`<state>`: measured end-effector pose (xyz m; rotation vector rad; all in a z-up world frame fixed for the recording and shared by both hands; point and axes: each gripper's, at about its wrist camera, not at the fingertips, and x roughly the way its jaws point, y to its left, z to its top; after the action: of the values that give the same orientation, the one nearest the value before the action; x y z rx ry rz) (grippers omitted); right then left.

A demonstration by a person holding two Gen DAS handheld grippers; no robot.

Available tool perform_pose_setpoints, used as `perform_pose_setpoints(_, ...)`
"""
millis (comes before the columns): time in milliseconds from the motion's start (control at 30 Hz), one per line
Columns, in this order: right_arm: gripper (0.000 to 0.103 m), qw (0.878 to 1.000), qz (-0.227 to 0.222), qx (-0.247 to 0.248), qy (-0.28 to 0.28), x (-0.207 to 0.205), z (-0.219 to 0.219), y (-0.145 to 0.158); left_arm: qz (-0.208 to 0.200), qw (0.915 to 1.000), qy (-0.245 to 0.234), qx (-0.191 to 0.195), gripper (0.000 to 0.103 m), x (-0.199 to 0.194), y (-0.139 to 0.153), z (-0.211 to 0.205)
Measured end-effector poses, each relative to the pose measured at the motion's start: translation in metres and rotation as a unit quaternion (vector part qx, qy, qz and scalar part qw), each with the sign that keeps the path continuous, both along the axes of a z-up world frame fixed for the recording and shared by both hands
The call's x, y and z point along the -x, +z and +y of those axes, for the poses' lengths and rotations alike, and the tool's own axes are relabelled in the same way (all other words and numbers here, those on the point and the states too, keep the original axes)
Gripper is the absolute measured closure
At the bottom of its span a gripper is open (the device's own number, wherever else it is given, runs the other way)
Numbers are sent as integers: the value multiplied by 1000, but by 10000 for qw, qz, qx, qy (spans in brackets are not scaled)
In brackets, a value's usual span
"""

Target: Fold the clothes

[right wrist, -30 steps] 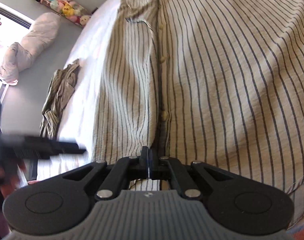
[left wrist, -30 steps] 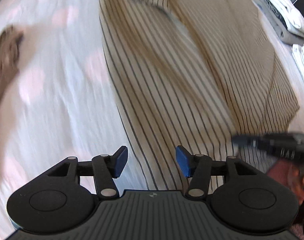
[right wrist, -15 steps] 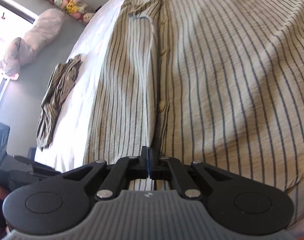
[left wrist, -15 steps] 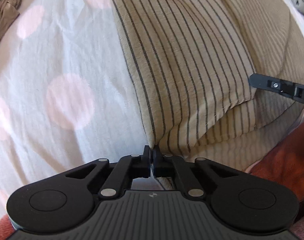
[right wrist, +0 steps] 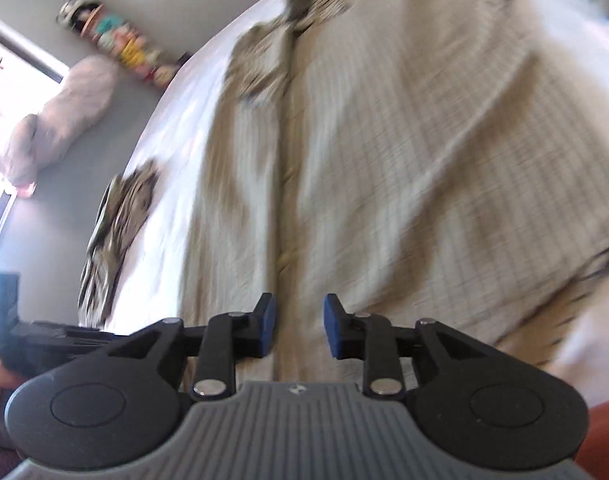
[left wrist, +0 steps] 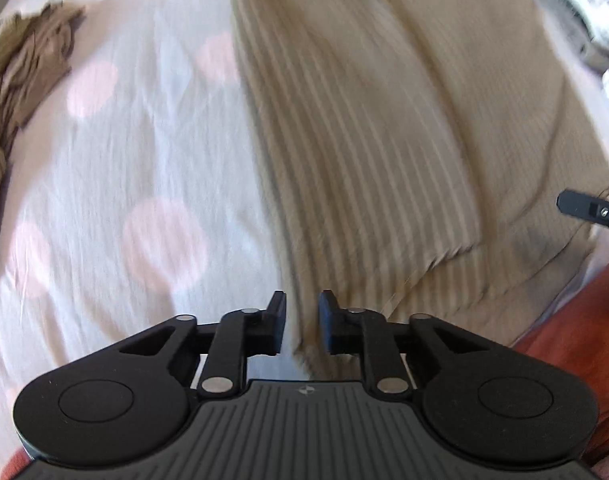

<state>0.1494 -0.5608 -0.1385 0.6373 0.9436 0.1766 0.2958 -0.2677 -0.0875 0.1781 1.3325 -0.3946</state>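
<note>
A beige shirt with dark stripes [left wrist: 384, 140] lies spread on the bed, button placket up [right wrist: 288, 208]. My left gripper [left wrist: 302, 320] hangs over the shirt's near left edge. Its jaws are opening, and the cloth edge runs loose through the gap without being pinched. My right gripper [right wrist: 298, 328] stands over the near end of the placket. Its jaws are also opening, with the hem lying below and between the blue pads [right wrist: 268, 324], free of them. The right gripper's fingertip [left wrist: 584, 208] shows at the right of the left wrist view. The left gripper [right wrist: 44, 336] shows at the left of the right wrist view.
The white bedsheet with pink dots [left wrist: 144, 160] lies left of the shirt. A crumpled striped garment [left wrist: 20, 72] [right wrist: 116, 232] sits at the bed's far left. Folded clothes [left wrist: 576, 12] are stacked at the far right. A pale pillow [right wrist: 60, 116] and a toy row [right wrist: 116, 44] lie on the floor.
The left gripper stood open a second ago, then shut on the shirt's edge. Both grippers, shut on the hem half a second ago, have now parted, released it and pulled back.
</note>
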Motion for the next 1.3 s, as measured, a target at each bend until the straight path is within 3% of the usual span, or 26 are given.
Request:
perform_pose_setpoints(133, 71, 9956, 101, 727, -590, 5, -52, 14, -568, 9973, -71, 464, 75, -19, 28, -26)
perform_pose_setpoints(267, 71, 9844, 407, 1286, -1126, 14, -102, 13, -1011, 9931, -313, 499, 74, 4, 35, -41)
perform_pose_setpoints(467, 69, 9794, 689, 1036, -1591, 29, -161, -4, -1225, 9915, -349, 261, 74, 4, -4, -36)
perform_pose_setpoints(600, 58, 9802, 816, 839, -1596, 27, -169, -13, -1390, 9895, -144, 359, 74, -10, -23, -23)
perform_pose_setpoints(733, 58, 9793, 1086, 724, -1544, 22, -170, -23, -1332, 9901, 68, 440, 74, -21, -43, -10)
perform_pose_setpoints(833, 63, 9774, 1311, 638, -1530, 16, -170, -31, -1257, 9908, 149, 471, 74, -28, -49, -6)
perform_pose_setpoints(900, 72, 9768, 1403, 577, -1515, 14, -170, -35, -1197, 9913, 191, 519, 74, -34, -50, -3)
perform_pose_setpoints(933, 84, 9765, 1435, 563, -1507, 14, -170, -36, -1191, 9911, 205, 555, 74, -37, -50, -2)
perform_pose_setpoints(1033, 95, 9760, 1423, 633, -1525, 14, -168, -33, -1212, 9902, 250, 648, 73, -43, -49, 4)
perform_pose_setpoints(1300, 99, 9783, 981, 1165, -1403, -3, -128, 7, -1283, 9870, 520, 813, 73, -43, -38, 26)
